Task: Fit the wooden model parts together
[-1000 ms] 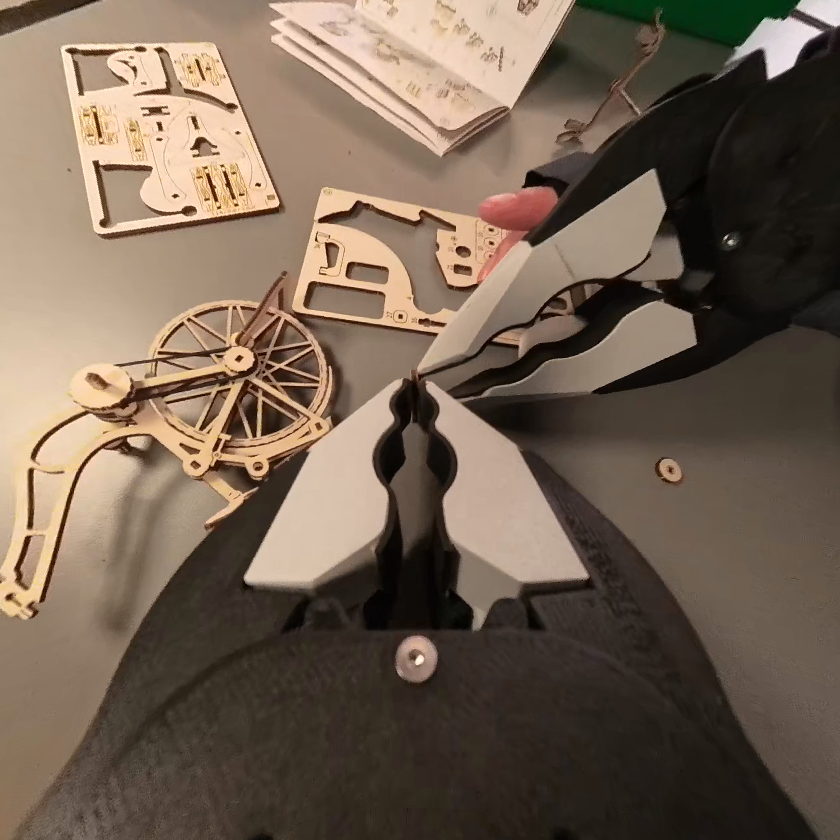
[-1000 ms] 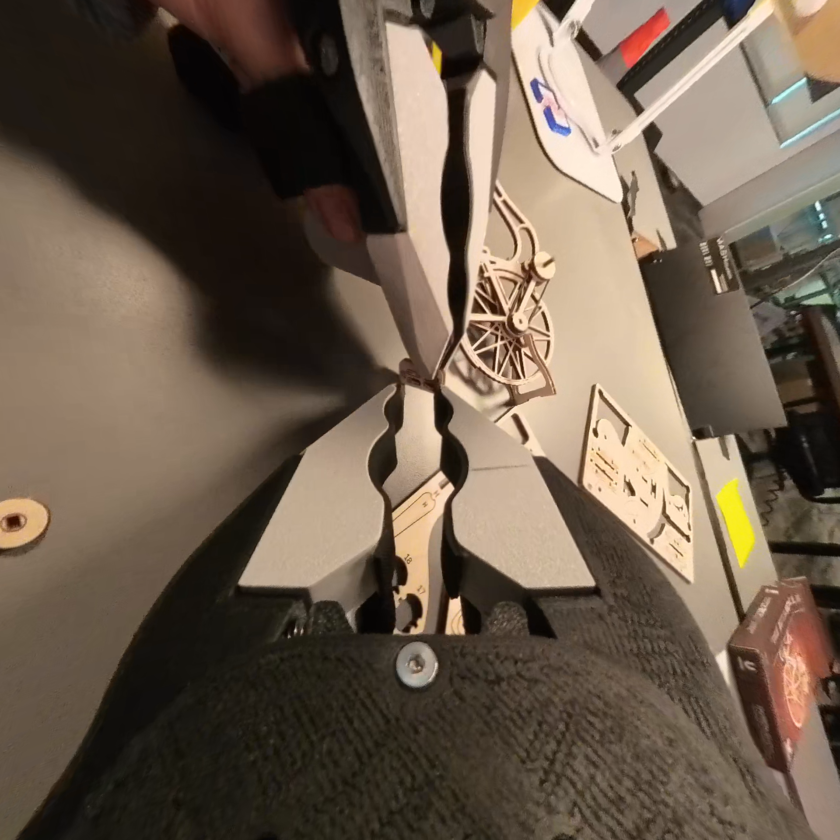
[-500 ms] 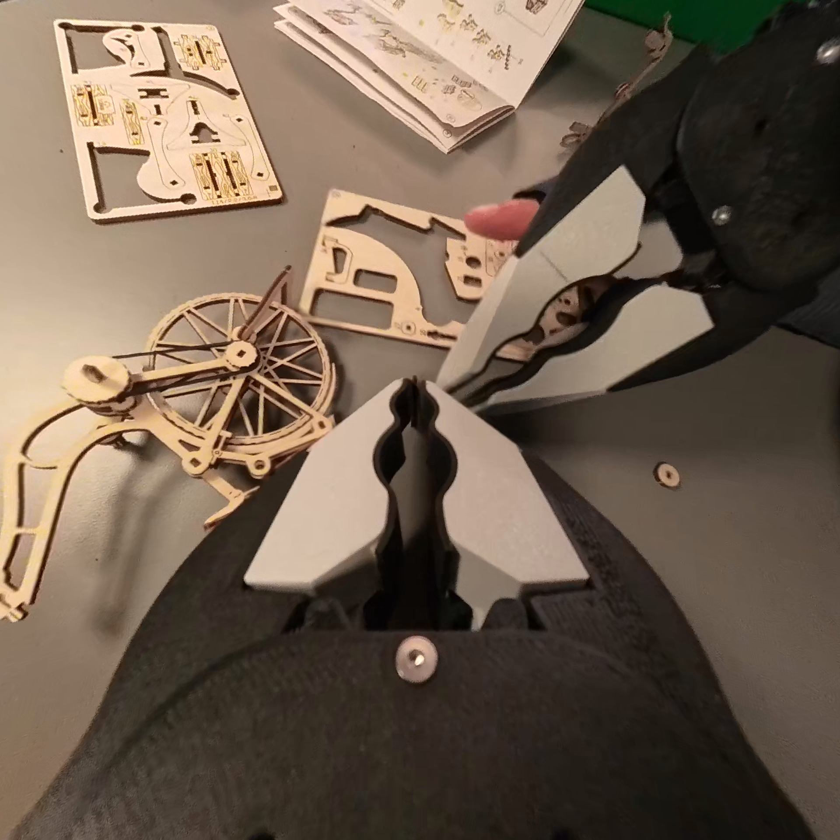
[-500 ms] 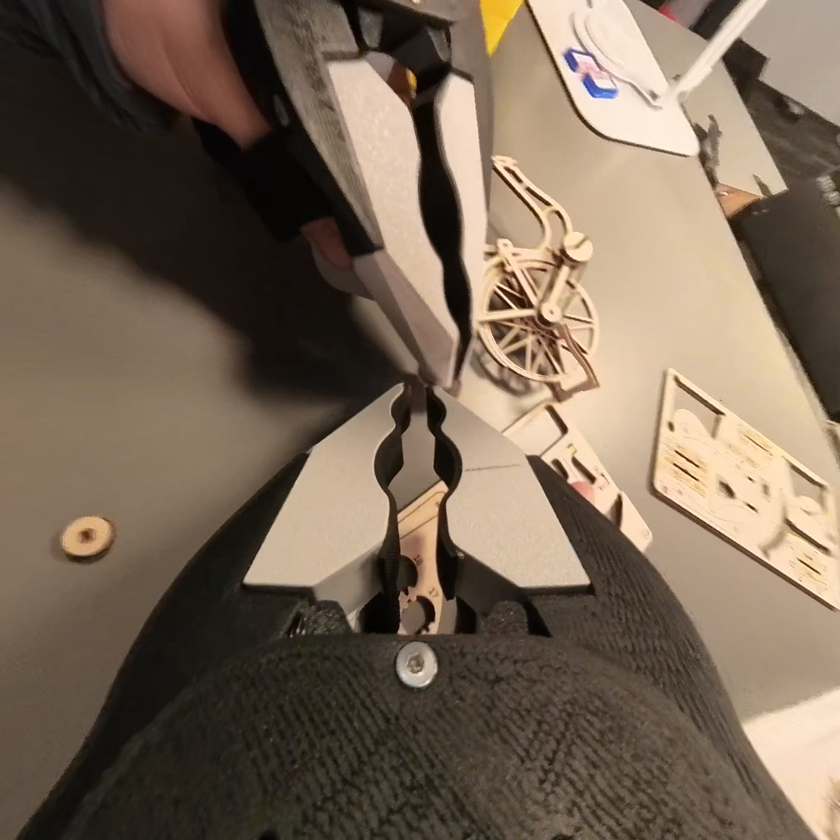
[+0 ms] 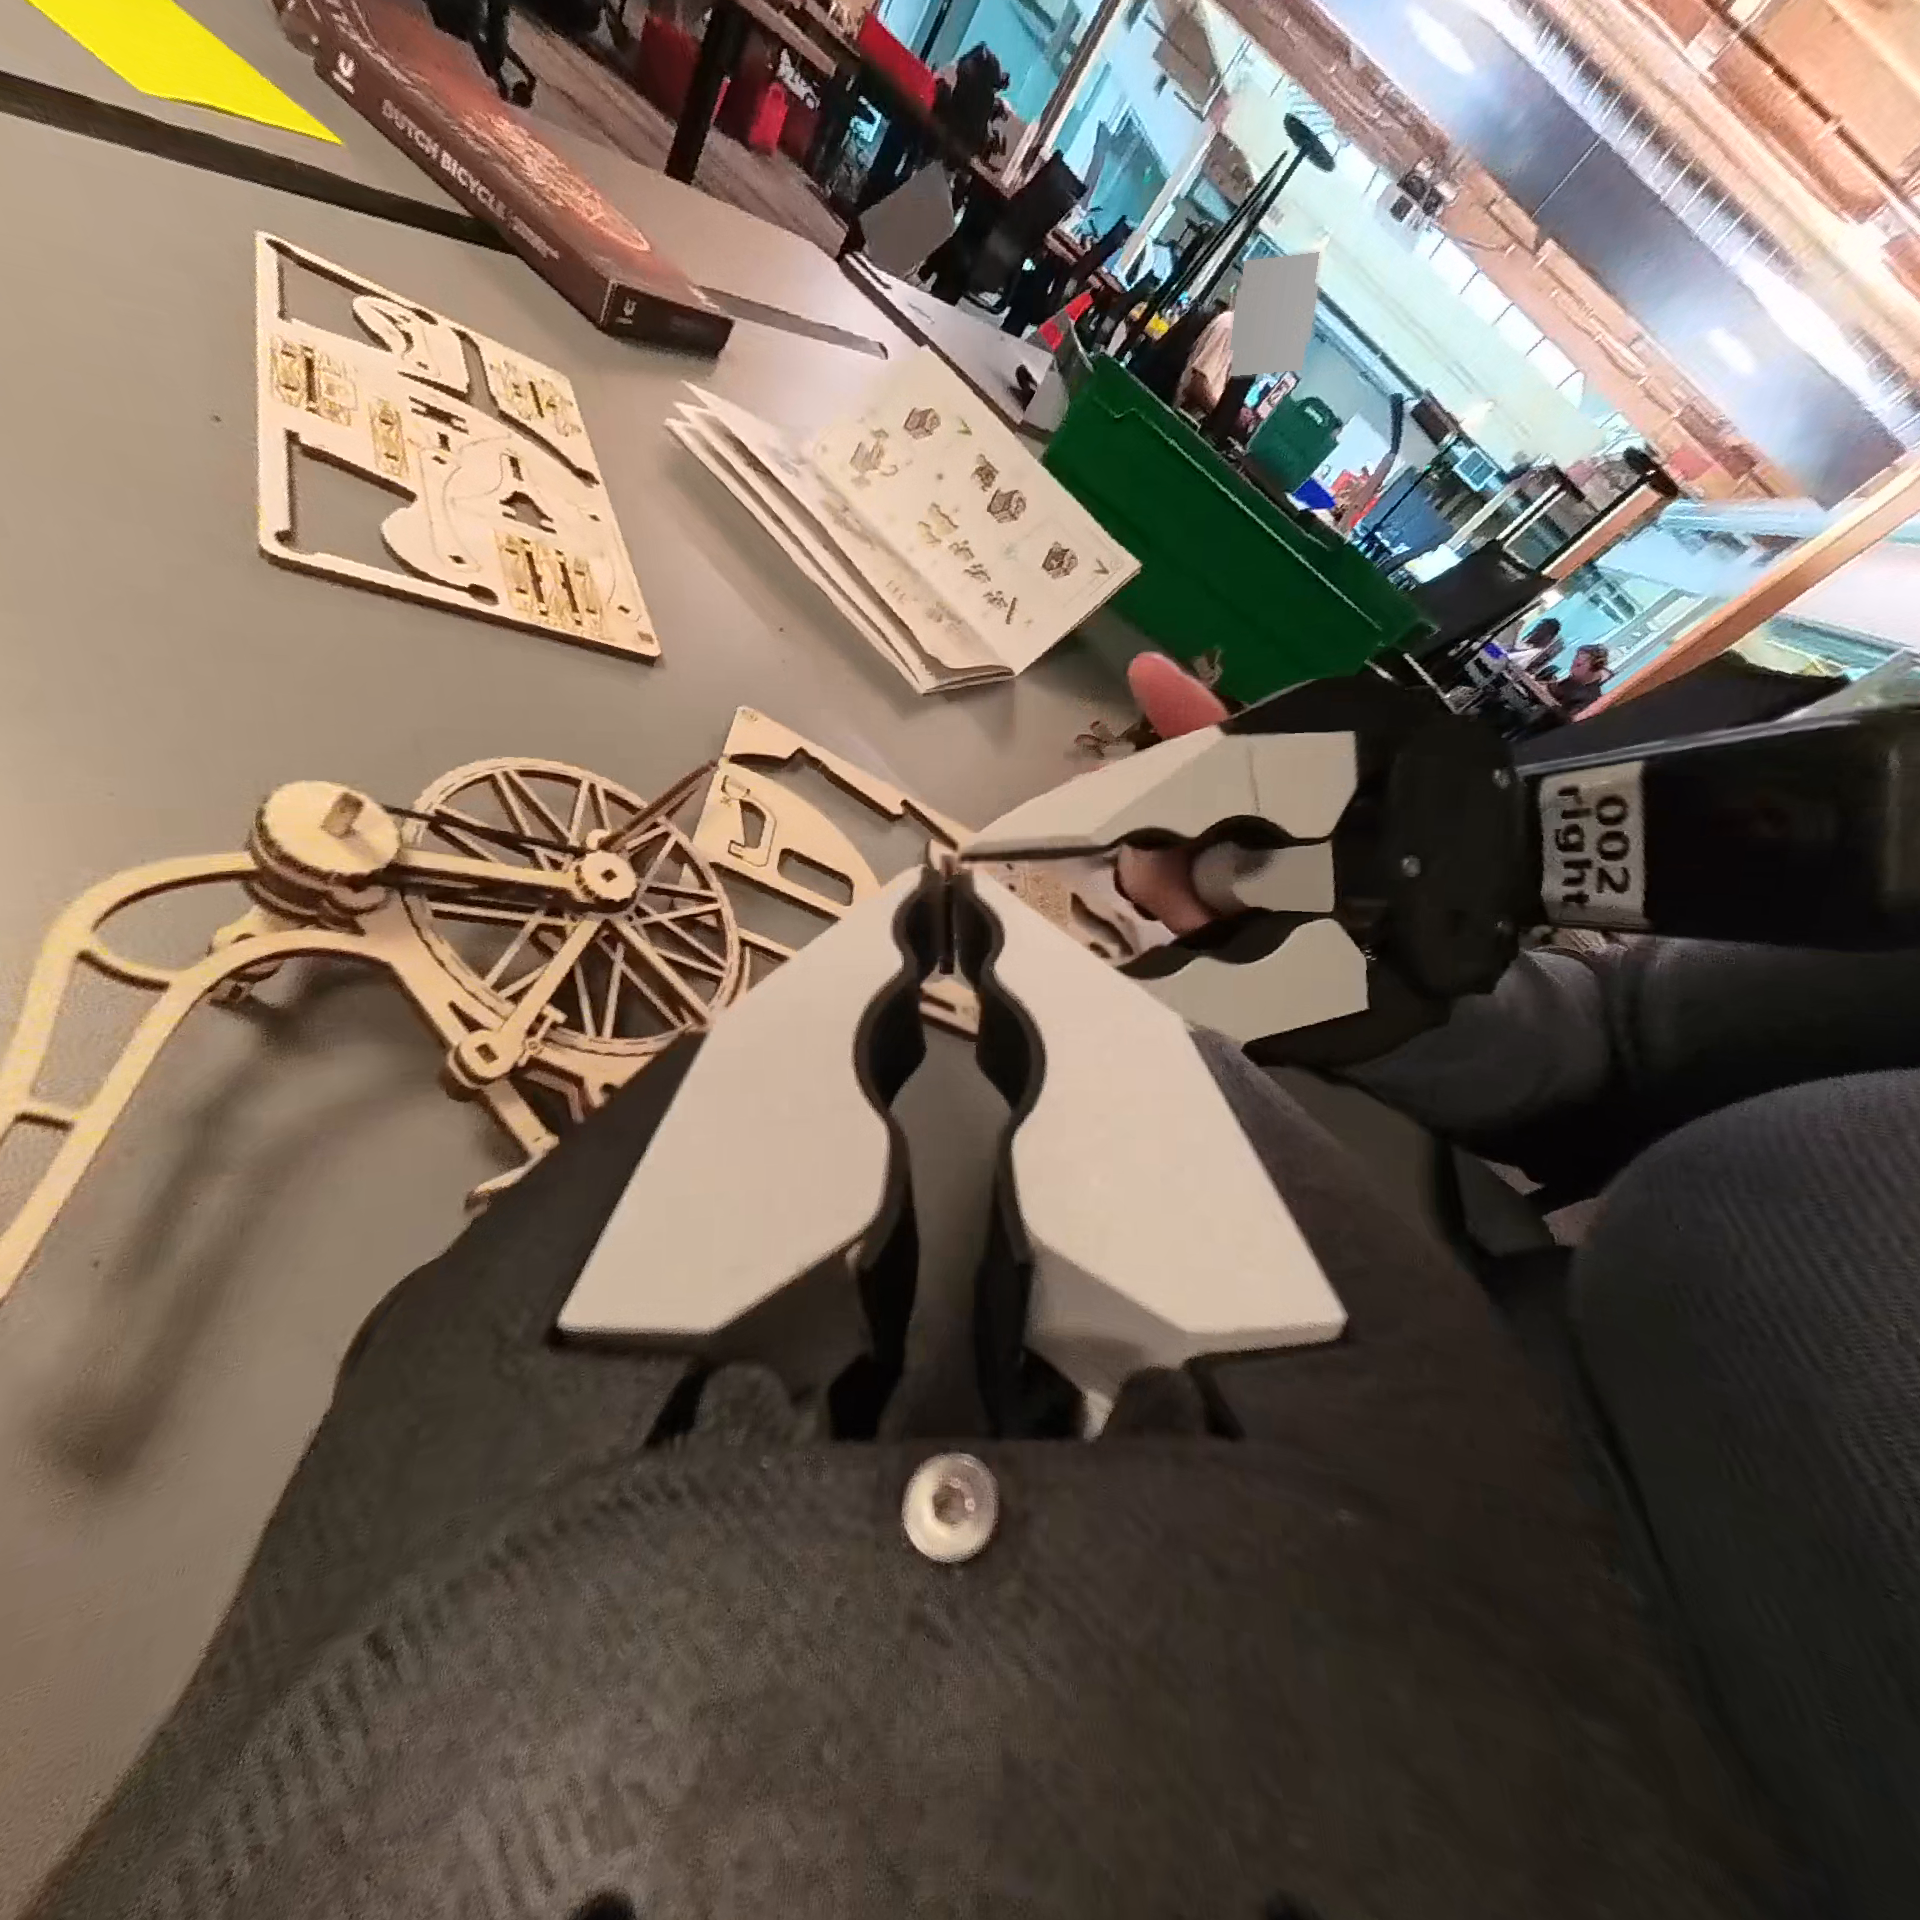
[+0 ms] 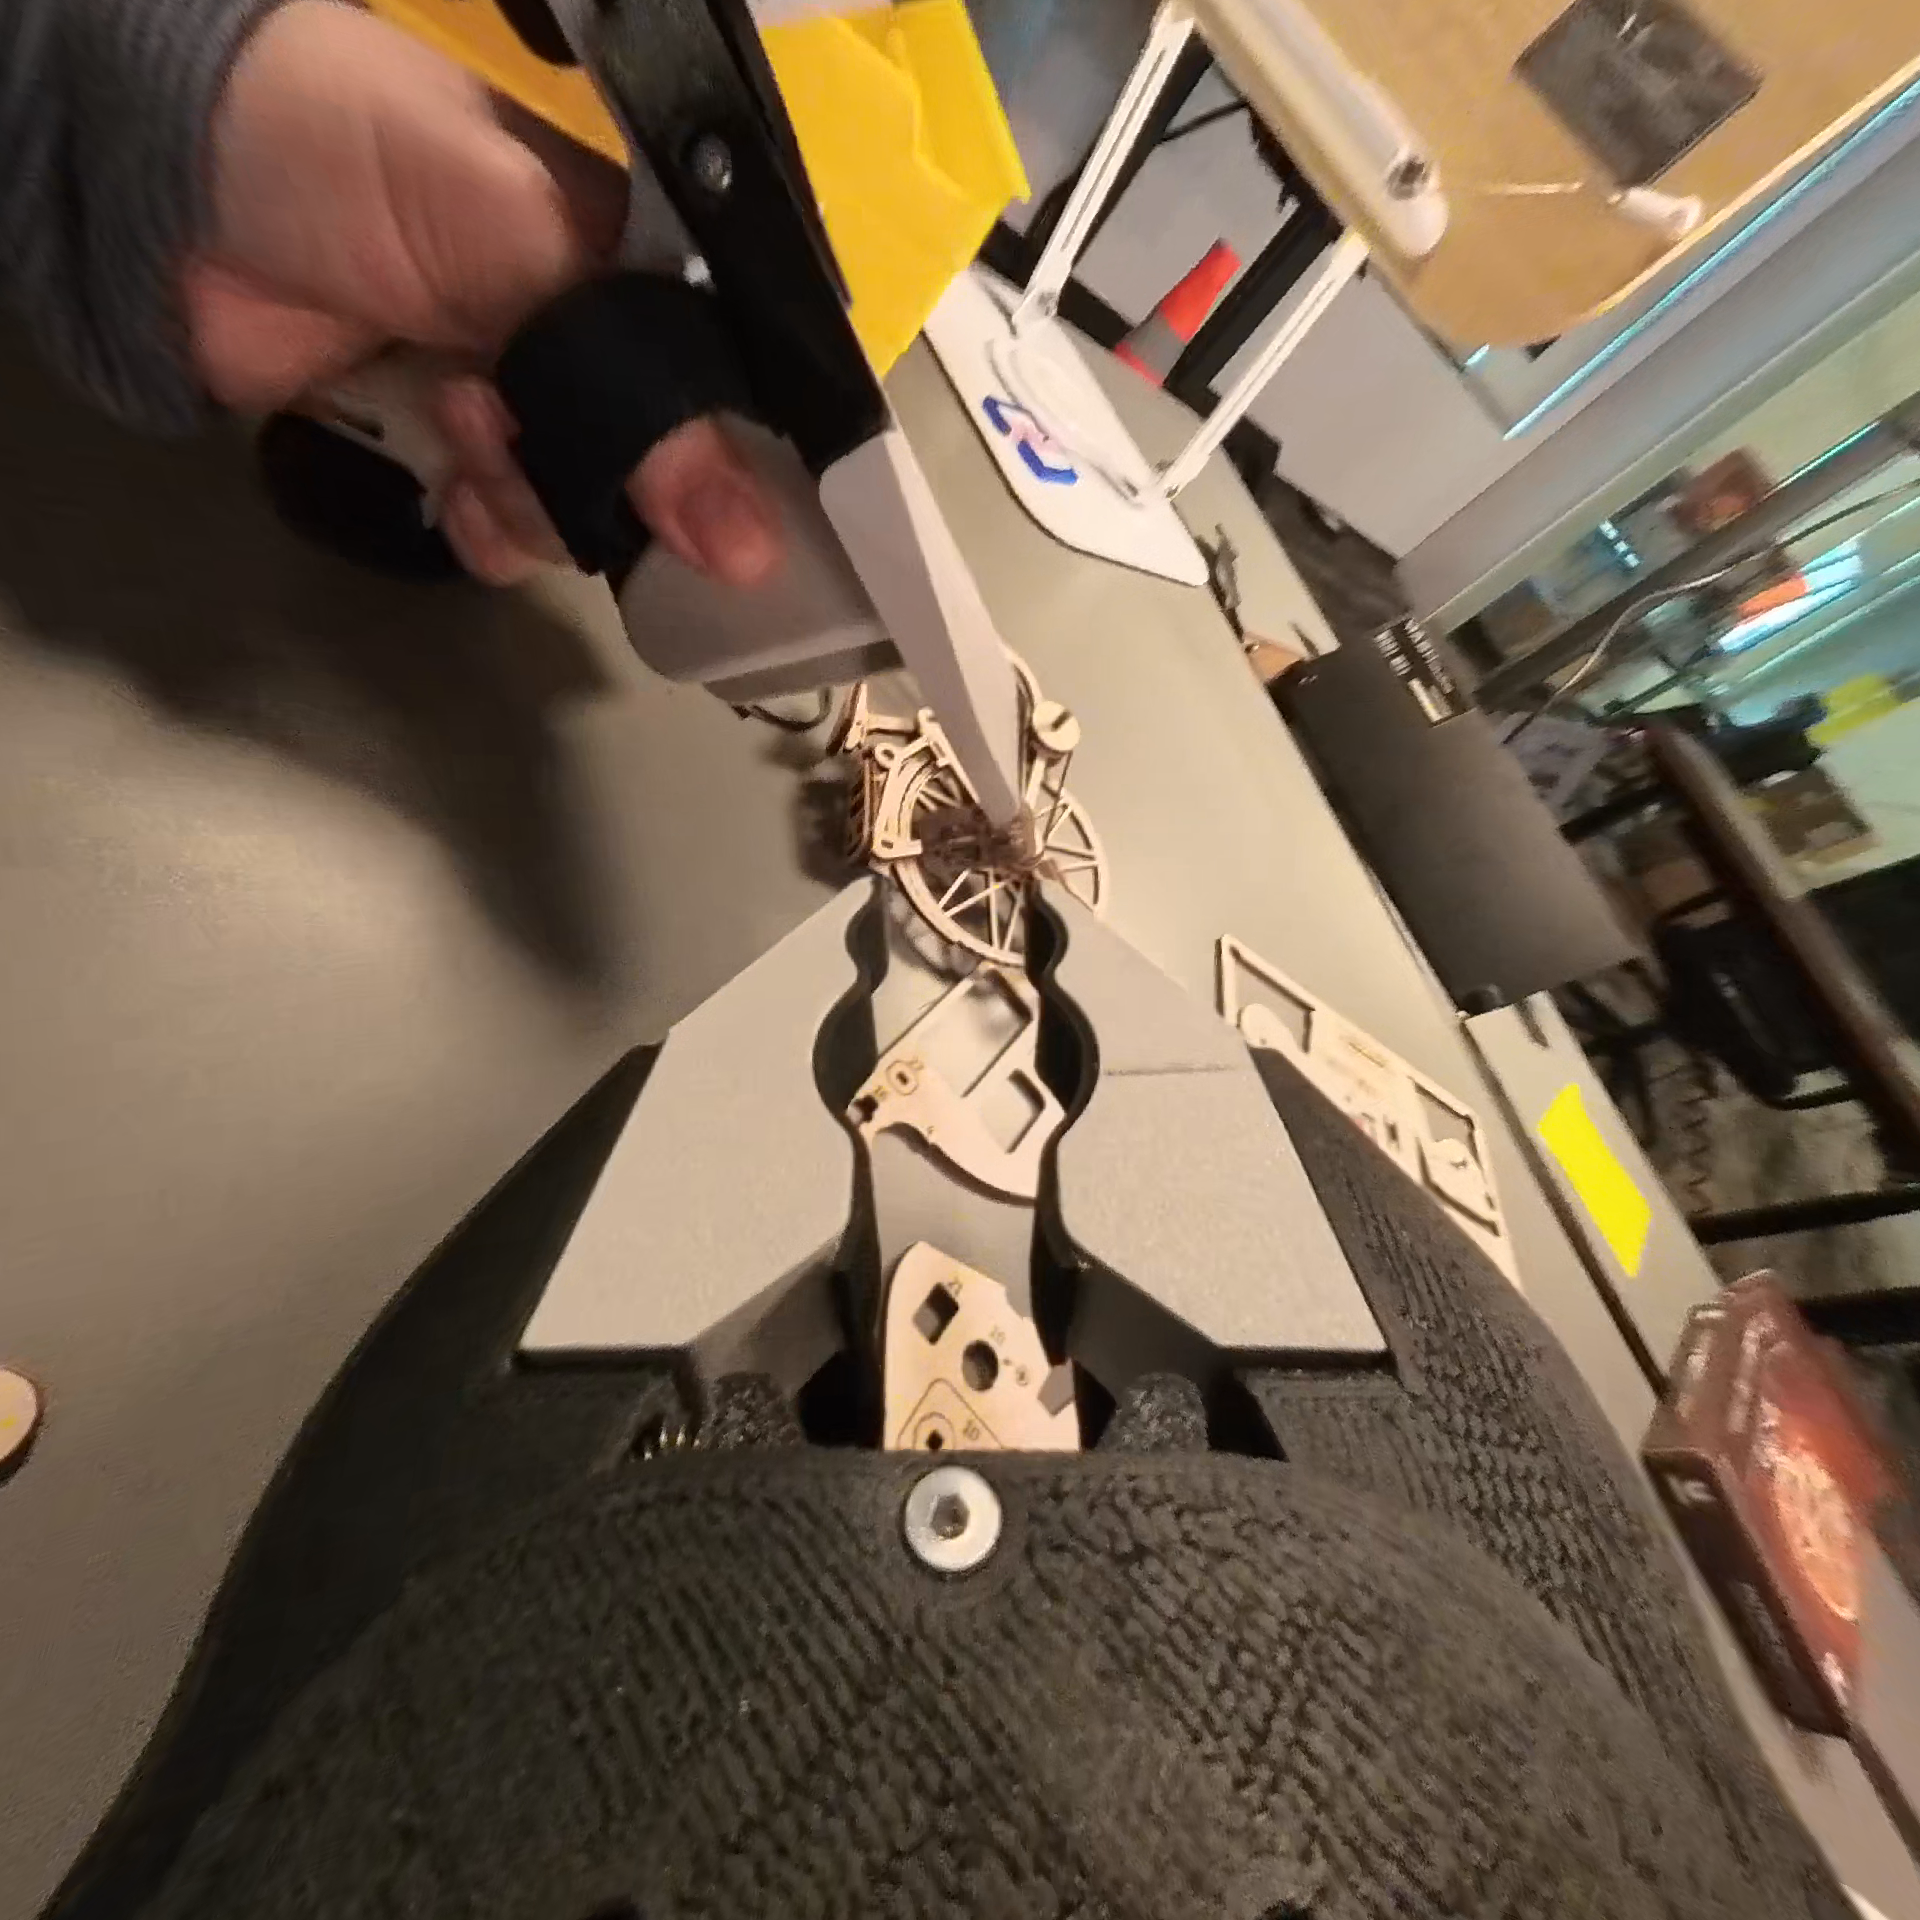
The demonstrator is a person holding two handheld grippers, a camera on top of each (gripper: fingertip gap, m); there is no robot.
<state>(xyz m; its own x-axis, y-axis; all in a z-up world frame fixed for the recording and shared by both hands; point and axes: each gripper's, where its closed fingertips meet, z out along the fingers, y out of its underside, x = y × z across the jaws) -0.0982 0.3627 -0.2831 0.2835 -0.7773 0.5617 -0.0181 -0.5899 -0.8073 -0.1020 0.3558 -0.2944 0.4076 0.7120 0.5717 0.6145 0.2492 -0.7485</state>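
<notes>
My left gripper [image 5: 945, 878] is shut on a small thin wooden part [image 5: 943, 914], held above the table. It shows in the right wrist view [image 6: 997, 821] with the dark, blurred part [image 6: 977, 844] at its tip. My right gripper [image 6: 956, 894] is open and empty, its tips just in front of that part; it enters the left wrist view [image 5: 1039, 894] from the right. The part-built wooden bicycle [image 5: 582, 914] lies on the grey table to the left, and also shows behind the tips in the right wrist view [image 6: 977, 914].
Two wooden parts sheets [image 5: 436, 457] [image 5: 790, 821] lie on the table, one under my right gripper [image 6: 956, 1122]. An open booklet [image 5: 935, 520], a dark box [image 5: 520, 177] and a green bin [image 5: 1195, 540] lie beyond. A small wooden disc [image 6: 10, 1418] lies at left. Less than 4 cm separates the two grippers' tips. From either gripper's tips it is about 7 cm to the part-built wooden bicycle [image 5: 582, 914].
My right gripper's jaws have opened from nearly shut. Both grippers have tilted up and lifted. The left gripper still pinches the small part.
</notes>
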